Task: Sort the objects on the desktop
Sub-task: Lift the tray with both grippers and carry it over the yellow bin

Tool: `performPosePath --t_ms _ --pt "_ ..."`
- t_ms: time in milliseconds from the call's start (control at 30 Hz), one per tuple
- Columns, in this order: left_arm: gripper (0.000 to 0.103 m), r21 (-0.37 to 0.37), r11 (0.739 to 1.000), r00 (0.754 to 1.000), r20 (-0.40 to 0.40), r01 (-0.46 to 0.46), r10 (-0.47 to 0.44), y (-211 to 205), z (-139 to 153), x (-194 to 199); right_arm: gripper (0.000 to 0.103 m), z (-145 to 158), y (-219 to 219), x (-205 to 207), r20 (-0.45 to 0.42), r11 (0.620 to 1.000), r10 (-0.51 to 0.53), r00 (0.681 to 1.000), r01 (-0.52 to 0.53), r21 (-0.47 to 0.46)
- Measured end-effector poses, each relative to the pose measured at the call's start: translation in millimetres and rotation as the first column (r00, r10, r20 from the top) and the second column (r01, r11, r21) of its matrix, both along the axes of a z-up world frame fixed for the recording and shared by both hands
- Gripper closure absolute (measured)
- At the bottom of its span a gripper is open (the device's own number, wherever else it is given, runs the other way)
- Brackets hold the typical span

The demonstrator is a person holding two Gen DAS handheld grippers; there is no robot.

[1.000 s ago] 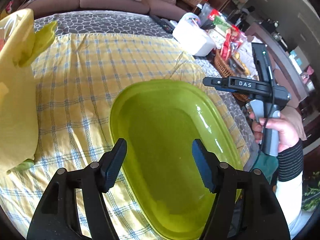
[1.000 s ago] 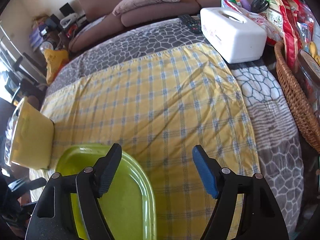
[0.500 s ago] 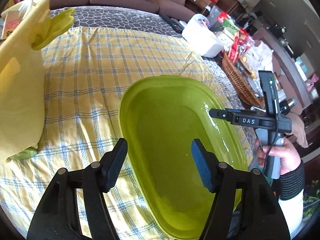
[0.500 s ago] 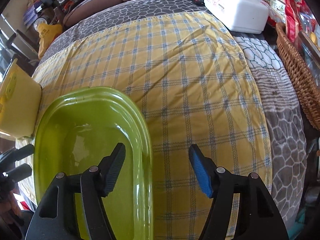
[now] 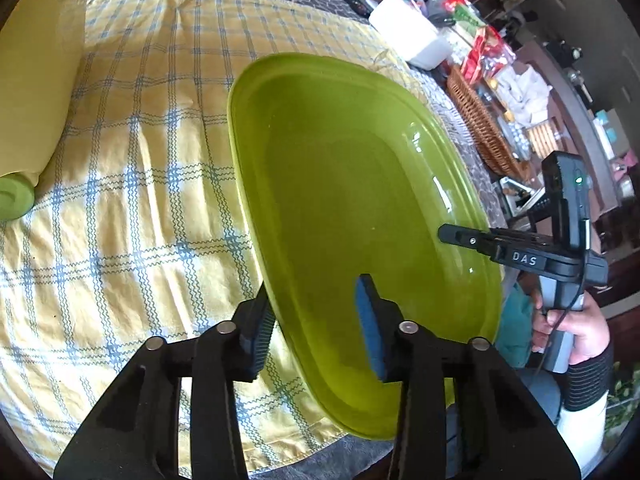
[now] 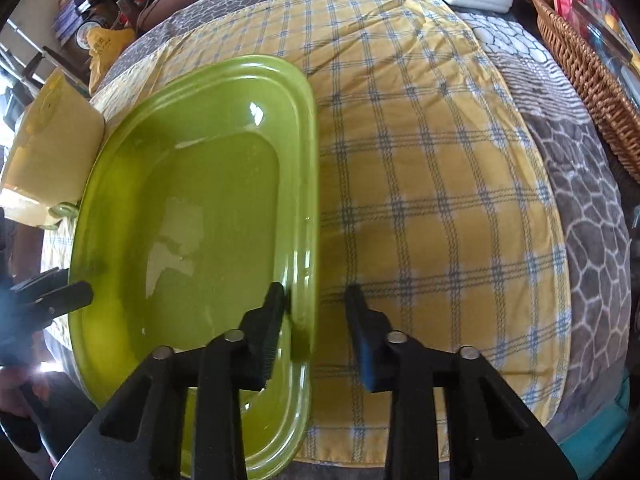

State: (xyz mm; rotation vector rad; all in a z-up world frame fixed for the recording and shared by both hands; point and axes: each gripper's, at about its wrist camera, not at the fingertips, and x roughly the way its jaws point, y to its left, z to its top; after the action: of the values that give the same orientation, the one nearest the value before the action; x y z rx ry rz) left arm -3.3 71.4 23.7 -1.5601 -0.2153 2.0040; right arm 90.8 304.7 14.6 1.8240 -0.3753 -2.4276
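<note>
A glossy lime-green oval tray lies on the yellow checked cloth, its near end over the table's edge. My left gripper straddles the tray's left rim, one finger outside it and the blue pad over the tray's floor; its jaws are closing. In the right wrist view the same tray fills the left side. My right gripper straddles its right rim, jaws closing, with cloth still showing between the outer pad and the rim. Each gripper shows in the other's view, the right gripper and the left gripper.
A pale yellow container stands at the tray's left, a small green object beside it. At the back right sit a white box and a wicker basket of packets. A person's hand holds the right gripper's handle.
Both grippers have come down and in onto the tray's opposite rims. Their jaws have narrowed from wide open to a small gap around each rim.
</note>
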Motion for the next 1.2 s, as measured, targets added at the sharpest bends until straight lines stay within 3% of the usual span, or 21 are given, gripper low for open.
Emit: performPosePath --t_ms 167,267,333,533,733,833,967,1200 --pt "0.075 -0.031 0.999 0.999 -0.032 0.013 -0.014 -1 12 8 0.087 29 -13 4 -0.066 0.998 0.021 0.998 -0.018 0.055" --pt "0.074 -0.01 1.0 0.996 -0.086 0.015 -0.016 -8 46 15 0.087 68 -20 9 -0.142 0.997 0.04 0.989 -0.03 0.077" --pt "0.073 0.007 1.0 0.991 -0.135 0.02 -0.019 -13 75 19 0.086 99 -33 9 -0.185 0.988 0.072 0.98 -0.045 0.147" --pt "0.071 0.063 0.998 0.967 -0.254 -0.002 0.018 -49 155 25 0.086 189 -69 5 -0.323 0.969 0.145 0.935 -0.069 0.237" --pt "0.071 0.065 0.995 0.94 -0.329 -0.071 0.089 -100 206 21 0.086 259 -125 -13 -0.408 0.957 0.222 0.886 -0.116 0.267" --pt "0.071 0.074 0.987 0.922 -0.353 -0.14 0.157 -139 224 18 0.085 274 -162 -26 -0.431 0.948 0.268 0.862 -0.156 0.277" --pt "0.071 0.09 0.966 0.894 -0.367 -0.242 0.258 -199 235 8 0.084 273 -212 -50 -0.454 0.946 0.31 0.835 -0.221 0.238" --pt "0.068 0.044 0.921 0.844 -0.384 -0.388 0.374 -283 216 -21 0.084 222 -293 -106 -0.457 0.947 0.318 0.83 -0.303 0.108"
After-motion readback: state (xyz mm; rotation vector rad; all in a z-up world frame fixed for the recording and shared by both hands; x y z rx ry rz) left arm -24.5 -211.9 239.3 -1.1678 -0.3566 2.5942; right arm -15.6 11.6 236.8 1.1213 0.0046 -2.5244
